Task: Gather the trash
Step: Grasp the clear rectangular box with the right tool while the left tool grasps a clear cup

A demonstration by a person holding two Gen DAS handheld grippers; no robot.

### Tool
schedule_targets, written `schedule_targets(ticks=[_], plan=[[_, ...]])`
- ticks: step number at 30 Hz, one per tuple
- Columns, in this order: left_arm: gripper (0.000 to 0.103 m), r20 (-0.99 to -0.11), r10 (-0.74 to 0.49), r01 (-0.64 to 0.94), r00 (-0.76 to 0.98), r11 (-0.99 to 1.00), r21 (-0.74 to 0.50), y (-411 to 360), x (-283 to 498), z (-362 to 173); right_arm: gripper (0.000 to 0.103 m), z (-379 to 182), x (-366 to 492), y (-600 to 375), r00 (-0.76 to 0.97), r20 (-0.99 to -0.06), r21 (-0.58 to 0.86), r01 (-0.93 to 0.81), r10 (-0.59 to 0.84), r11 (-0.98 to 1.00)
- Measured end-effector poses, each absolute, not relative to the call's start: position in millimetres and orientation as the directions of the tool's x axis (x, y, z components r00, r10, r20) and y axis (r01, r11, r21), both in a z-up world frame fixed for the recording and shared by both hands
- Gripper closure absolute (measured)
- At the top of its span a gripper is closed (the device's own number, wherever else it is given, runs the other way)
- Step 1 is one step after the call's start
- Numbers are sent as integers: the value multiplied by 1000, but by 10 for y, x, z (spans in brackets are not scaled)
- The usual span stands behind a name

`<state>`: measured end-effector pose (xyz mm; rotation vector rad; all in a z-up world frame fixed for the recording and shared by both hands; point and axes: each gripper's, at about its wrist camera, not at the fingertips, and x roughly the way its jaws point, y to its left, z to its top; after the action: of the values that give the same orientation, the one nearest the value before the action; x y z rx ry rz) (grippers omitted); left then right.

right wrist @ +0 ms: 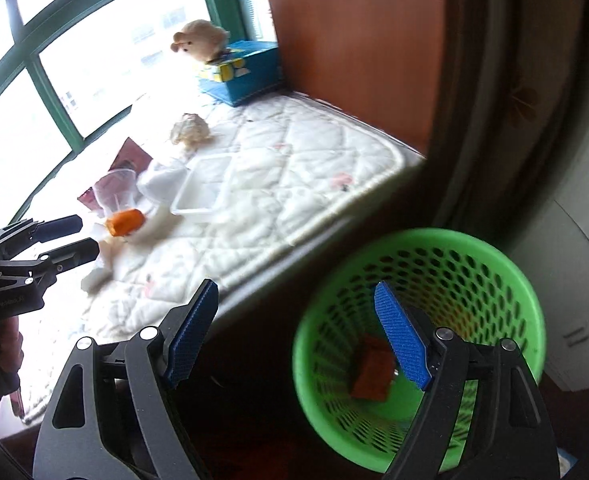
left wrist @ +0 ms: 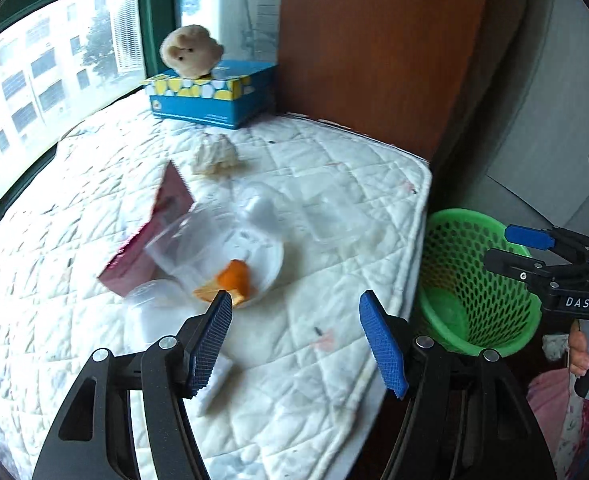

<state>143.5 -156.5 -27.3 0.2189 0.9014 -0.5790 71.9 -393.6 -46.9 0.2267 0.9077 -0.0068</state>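
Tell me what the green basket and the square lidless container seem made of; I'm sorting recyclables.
Green basket: looks like moulded plastic, smooth and slightly glossy, its wall a regular grid of punched holes. Square container: probably thin translucent plastic, with the quilted white pad showing faintly through it.

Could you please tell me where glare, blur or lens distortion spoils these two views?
Left wrist view: the window is bright but readable, the clear plastic litter smears with motion blur. Right wrist view: its window blows out to white, washing the quilted mat near it; the green basket is soft. Both bend straight frames into curves.
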Motion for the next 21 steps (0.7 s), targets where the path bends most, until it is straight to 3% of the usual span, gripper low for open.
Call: schedule_targets(ticks=[8, 21], plan=[[36, -788, -314, 435, 529, 898, -66, -1002, 1680, -271, 19, -434, 1281, -3557, 599, -790, 198, 47, 131, 979], [33, -796, -304, 374, 524, 922, -106, -774, 1903, -321, 19, -726, 2089, -3234, 512, -852, 160, 59, 108, 985]])
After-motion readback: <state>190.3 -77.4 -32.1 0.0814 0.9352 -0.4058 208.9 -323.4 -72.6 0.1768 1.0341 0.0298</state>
